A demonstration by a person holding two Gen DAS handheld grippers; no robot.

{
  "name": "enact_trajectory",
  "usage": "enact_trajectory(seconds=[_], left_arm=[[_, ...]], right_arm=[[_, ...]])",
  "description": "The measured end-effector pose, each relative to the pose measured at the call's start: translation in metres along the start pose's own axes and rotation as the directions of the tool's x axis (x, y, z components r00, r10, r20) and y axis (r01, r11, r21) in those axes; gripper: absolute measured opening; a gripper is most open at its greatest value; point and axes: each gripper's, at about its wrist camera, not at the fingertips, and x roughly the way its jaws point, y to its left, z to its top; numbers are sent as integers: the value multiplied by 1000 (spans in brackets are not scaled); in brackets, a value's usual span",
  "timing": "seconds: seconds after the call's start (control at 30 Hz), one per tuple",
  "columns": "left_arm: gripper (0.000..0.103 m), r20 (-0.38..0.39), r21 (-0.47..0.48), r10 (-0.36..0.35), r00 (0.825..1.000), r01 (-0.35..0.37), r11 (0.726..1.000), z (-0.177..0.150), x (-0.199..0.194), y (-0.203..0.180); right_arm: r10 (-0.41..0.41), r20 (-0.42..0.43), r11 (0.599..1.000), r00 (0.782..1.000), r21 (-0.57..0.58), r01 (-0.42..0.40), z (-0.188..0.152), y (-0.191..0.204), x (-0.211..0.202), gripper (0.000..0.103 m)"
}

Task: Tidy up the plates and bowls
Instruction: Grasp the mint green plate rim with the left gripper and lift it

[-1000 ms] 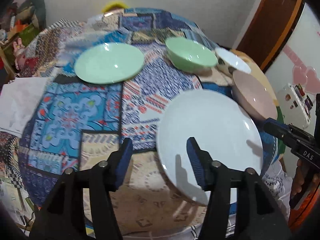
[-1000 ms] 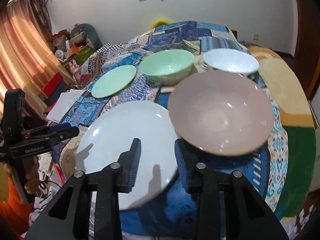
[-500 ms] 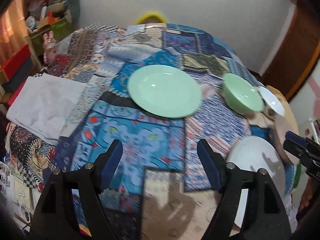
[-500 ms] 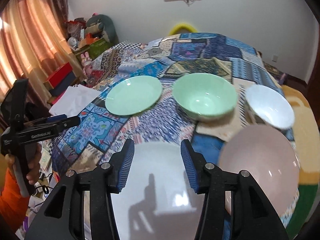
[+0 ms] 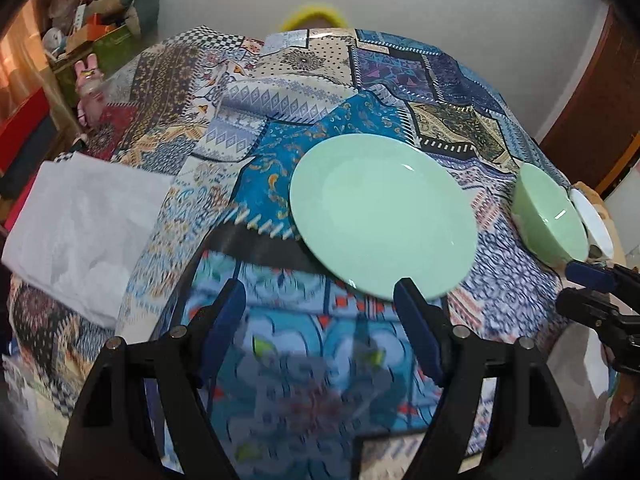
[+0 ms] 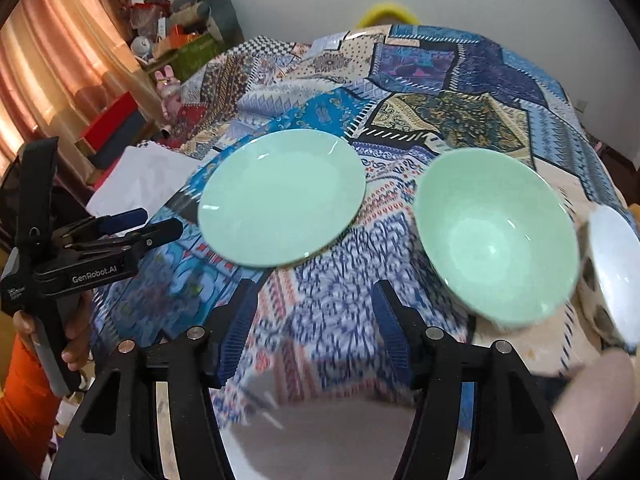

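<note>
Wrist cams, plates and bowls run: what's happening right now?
A person holds a gripper in each hand over a patchwork-covered table; neither grips anything. The left gripper, jaws open, points at the near edge of the green plate. The right gripper, also open, hangs over bare cloth between that plate and the green bowl. A white bowl sits right of the green bowl, and a white plate lies below the right gripper. Nothing is stacked yet.

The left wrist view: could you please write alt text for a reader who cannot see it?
An open left hand-held gripper hovers over a patchwork tablecloth, its fingers just short of a green plate. A green bowl and a white bowl stand at the right edge.
</note>
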Motion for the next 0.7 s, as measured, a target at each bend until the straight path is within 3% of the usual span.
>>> enact_trajectory(seconds=[0.13, 0.3, 0.33, 0.4, 0.7], left_arm=[[72, -34, -18, -24, 999, 23, 1000, 18, 25, 12], [54, -73, -23, -24, 997, 23, 999, 32, 53, 22], [52, -84, -23, -35, 996, 33, 999, 35, 58, 23], [44, -110, -11, -53, 992, 52, 999, 38, 69, 22], [33, -83, 56, -31, 996, 36, 998, 49, 86, 7]], right_arm=[[2, -49, 1000, 999, 5, -2, 14, 0, 24, 56], [-11, -118, 1000, 993, -9, 10, 23, 1, 50, 56], [-18, -128, 1000, 992, -18, 15, 24, 1, 55, 48], [-22, -147, 999, 989, -32, 17, 25, 2, 62, 43], [47, -189, 996, 981, 78, -33, 32, -7, 82, 37]])
